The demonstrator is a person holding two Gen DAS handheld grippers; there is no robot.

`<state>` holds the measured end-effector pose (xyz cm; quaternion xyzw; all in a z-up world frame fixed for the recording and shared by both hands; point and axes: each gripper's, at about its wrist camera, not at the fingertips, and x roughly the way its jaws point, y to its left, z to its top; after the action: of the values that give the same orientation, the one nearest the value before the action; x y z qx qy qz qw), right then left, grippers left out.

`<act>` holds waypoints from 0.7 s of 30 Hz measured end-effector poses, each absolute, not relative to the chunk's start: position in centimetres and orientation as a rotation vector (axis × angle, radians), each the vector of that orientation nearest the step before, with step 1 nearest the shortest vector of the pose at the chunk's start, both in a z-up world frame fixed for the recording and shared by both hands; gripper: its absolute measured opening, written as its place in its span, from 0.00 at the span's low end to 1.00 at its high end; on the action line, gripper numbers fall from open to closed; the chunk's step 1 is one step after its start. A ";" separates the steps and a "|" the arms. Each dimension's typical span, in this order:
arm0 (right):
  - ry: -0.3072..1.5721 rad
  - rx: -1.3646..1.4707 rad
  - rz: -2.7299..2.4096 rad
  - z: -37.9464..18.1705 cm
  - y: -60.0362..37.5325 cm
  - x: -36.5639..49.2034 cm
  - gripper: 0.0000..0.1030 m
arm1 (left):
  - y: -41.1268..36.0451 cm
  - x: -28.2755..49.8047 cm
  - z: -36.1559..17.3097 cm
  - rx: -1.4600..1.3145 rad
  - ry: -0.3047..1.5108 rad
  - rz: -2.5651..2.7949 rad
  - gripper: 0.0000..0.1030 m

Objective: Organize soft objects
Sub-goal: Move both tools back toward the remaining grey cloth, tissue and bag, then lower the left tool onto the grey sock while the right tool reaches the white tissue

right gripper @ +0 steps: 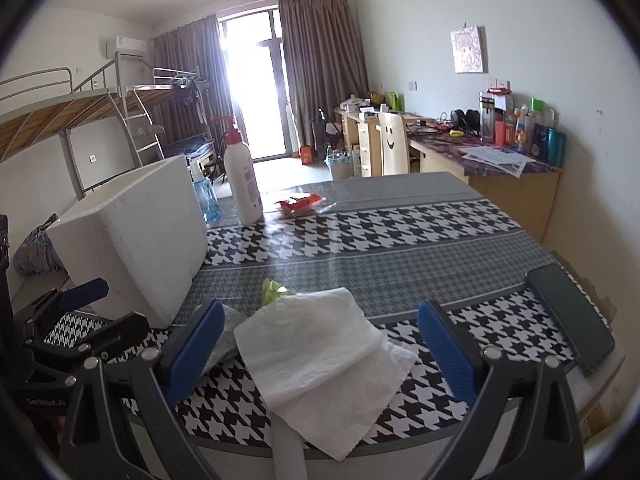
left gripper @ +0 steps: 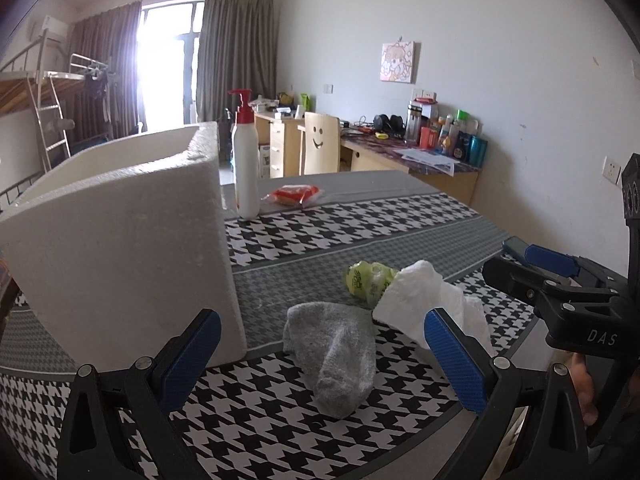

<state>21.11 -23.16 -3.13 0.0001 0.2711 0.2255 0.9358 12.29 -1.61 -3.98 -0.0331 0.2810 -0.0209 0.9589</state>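
The white foam box [left gripper: 120, 248] stands ahead-left of the left gripper [left gripper: 320, 360]; judging by that, collecting has barely begun. Both grippers are spread wide and empty. The white tissue [right gripper: 320, 356] lies between the right gripper [right gripper: 320, 352] fingers, the grey sock [left gripper: 336, 356] between the left's. Next: close, lift over the box wall. The phone [right gripper: 572, 316] sits right; green wrapper [left gripper: 370, 280] just beyond.
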 end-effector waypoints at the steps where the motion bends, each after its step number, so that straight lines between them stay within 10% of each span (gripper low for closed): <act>1: 0.557 -0.001 0.460 -3.2 -23.2 21.1 0.96 | -1.6 12.3 -4.1 -0.067 0.573 -0.042 0.99; 21: 0.622 -0.007 0.433 -5.3 -23.8 22.0 0.96 | -2.5 14.3 -6.0 -0.060 0.646 -0.035 0.99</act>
<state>21.99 -23.76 -5.34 -0.0036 0.3034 0.2112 0.9291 14.28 -2.48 -6.02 -0.0296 0.3175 -0.0170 0.9476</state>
